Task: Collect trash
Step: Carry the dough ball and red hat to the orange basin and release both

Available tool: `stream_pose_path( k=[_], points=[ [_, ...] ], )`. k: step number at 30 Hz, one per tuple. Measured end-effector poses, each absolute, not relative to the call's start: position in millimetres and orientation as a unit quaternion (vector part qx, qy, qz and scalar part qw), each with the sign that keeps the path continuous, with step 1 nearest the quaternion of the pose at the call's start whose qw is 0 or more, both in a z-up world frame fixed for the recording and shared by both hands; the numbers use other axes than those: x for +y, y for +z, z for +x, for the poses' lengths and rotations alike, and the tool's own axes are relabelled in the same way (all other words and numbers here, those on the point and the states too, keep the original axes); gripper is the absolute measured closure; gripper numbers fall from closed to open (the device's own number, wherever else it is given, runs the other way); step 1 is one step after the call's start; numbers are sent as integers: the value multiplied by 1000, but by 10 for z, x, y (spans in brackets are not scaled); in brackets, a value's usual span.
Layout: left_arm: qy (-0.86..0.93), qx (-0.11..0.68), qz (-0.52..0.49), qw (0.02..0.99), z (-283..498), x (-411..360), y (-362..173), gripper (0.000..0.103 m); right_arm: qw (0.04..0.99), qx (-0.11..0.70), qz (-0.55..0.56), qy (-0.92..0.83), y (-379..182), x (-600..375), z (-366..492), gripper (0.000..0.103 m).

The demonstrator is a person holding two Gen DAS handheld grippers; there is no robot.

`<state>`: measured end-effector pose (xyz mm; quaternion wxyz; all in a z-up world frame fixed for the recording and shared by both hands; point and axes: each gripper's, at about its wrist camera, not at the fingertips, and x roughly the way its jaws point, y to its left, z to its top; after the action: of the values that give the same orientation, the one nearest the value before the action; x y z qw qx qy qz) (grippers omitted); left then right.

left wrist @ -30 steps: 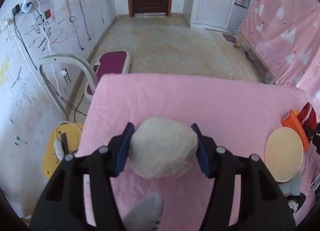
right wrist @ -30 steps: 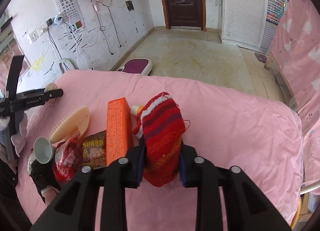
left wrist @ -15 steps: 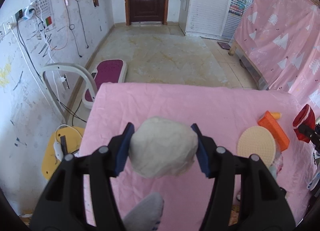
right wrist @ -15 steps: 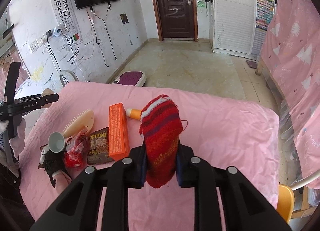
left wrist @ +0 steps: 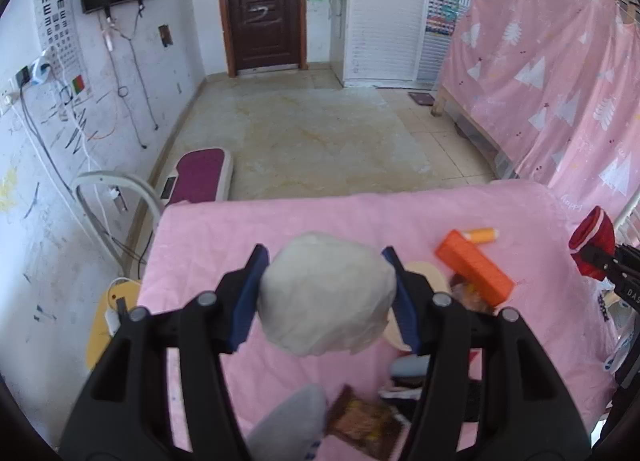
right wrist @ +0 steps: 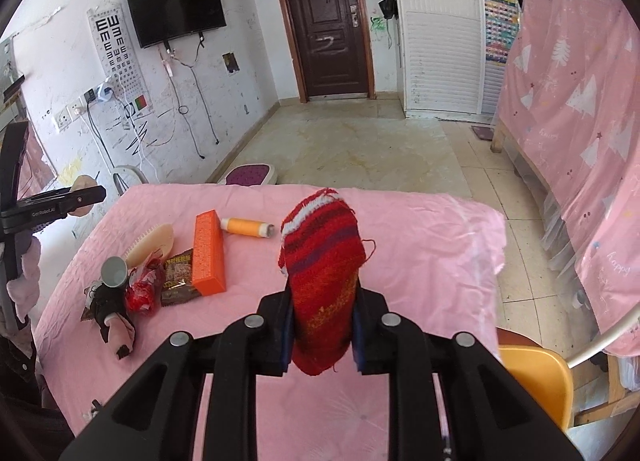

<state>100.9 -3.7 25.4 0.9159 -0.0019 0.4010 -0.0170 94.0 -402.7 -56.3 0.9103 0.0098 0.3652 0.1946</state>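
Observation:
My left gripper (left wrist: 326, 293) is shut on a white crumpled ball of paper (left wrist: 326, 297), held above the pink-covered table (left wrist: 224, 233). My right gripper (right wrist: 320, 325) is shut on a red striped knitted sock (right wrist: 322, 273), also lifted over the table (right wrist: 420, 245). The same sock (left wrist: 592, 245) shows at the right edge of the left wrist view. The left gripper's side (right wrist: 60, 201) appears at the far left of the right wrist view, with the ball (right wrist: 84, 183) peeking past it.
On the cloth lie an orange box (right wrist: 208, 253), an orange tube (right wrist: 246, 227), a cream brush (right wrist: 154, 243), a brown snack wrapper (right wrist: 180, 275), a red wrapper (right wrist: 142, 293), a grey cup (right wrist: 115, 271) and dark cloth (right wrist: 110, 317). An orange chair (right wrist: 532, 377) stands right; a white chair (left wrist: 108, 189) left.
Both grippers have risen and drawn back with their loads. More of the table and its clutter has come into each view; the orange box and tube now show in the left wrist view.

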Motion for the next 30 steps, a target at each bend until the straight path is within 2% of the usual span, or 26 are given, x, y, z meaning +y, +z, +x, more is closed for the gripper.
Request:
stream_pose_path(
  k=[17,30],
  points=[
    [-118,397,40,909,990,-1406,418,47,926,346,73,130,-649,-5033,620,91],
    [-240,400,70,882,869,-2794,338,47,926,353,112,67,-945,-5732,405,91]
  ],
)
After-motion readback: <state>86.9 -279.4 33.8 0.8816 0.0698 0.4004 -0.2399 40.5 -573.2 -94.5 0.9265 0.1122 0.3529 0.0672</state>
